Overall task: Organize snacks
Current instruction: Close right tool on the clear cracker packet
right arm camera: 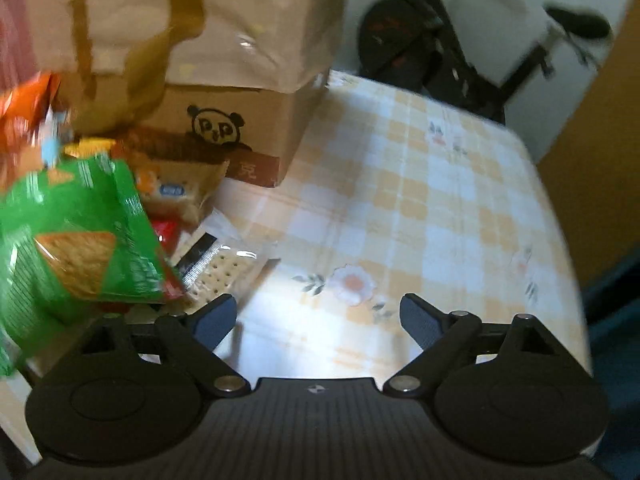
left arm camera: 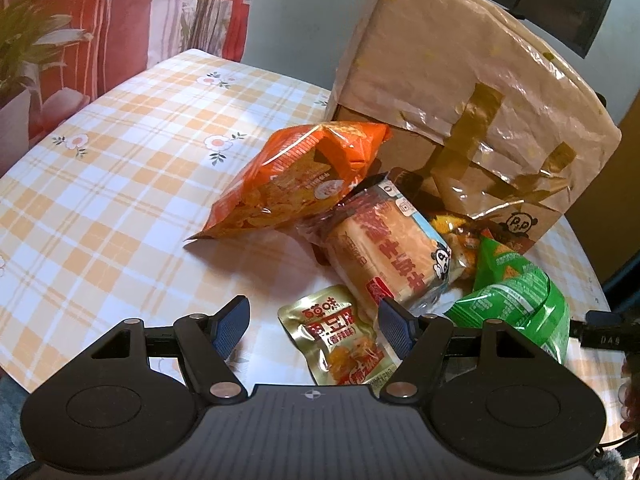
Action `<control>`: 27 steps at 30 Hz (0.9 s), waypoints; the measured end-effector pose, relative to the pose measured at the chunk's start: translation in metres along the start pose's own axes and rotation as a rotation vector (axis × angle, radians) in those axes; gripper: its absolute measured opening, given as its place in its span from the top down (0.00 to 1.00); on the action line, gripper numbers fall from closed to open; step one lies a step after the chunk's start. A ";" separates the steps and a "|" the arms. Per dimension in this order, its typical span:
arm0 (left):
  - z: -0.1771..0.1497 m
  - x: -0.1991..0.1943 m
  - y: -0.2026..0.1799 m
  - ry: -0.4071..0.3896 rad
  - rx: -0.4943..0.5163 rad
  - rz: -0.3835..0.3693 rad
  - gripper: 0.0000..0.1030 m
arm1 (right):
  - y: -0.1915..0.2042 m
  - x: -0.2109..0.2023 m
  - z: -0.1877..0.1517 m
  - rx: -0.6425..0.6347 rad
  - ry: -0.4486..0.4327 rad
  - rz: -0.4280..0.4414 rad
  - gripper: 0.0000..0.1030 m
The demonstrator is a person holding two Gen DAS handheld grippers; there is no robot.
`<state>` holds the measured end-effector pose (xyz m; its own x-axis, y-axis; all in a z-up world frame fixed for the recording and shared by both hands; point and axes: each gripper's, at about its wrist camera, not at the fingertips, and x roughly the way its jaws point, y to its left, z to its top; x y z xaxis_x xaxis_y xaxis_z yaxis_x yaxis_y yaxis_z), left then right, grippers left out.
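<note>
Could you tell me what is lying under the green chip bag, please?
Under the green chip bag lie a clear cracker pack and a red wrapper. How far they extend, and anything else beneath, is covered.

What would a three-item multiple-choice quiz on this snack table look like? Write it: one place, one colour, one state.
1. The gold packet lies
A. between the left gripper's fingers
B. on the box
C. under the orange bag

2. The chip bag beside the right gripper is
A. blue
B. green
C. white

3. The right gripper is
A. shut on a bag
B. shut on nothing
C. open, nothing held

Key: 1 A, seen between the pads on the tablecloth; 2 B, green wrapper; 3 C, only tablecloth between its jaws.
</note>
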<state>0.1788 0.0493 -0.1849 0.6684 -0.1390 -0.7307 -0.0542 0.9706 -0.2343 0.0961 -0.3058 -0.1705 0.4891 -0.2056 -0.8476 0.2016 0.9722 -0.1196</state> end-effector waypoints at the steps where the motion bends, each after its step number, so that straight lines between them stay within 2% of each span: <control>1: 0.000 0.000 -0.001 0.001 0.004 -0.002 0.30 | -0.003 0.000 0.000 0.046 0.003 0.017 0.17; 4: -0.001 -0.001 0.001 -0.002 0.001 -0.001 0.30 | -0.010 -0.004 -0.002 0.190 -0.023 0.079 0.21; 6: 0.000 -0.001 0.003 -0.003 -0.011 0.003 0.30 | -0.012 -0.007 -0.002 0.238 -0.024 0.110 0.21; 11: 0.000 0.000 0.002 0.002 -0.008 0.001 0.30 | 0.012 -0.014 -0.005 0.100 -0.001 0.137 0.22; 19: 0.000 0.000 0.002 0.005 -0.010 0.003 0.30 | 0.036 -0.010 -0.006 0.048 0.007 0.220 0.22; 23: 0.000 -0.002 0.003 0.000 -0.013 0.008 0.30 | 0.047 0.002 0.001 0.024 -0.025 0.188 0.25; 27: 0.001 -0.003 0.007 -0.003 -0.033 0.016 0.30 | 0.040 0.006 0.004 0.027 -0.041 0.144 0.25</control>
<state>0.1775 0.0569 -0.1839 0.6693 -0.1230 -0.7328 -0.0889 0.9658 -0.2434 0.1103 -0.2687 -0.1781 0.5485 -0.0687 -0.8333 0.1488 0.9887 0.0164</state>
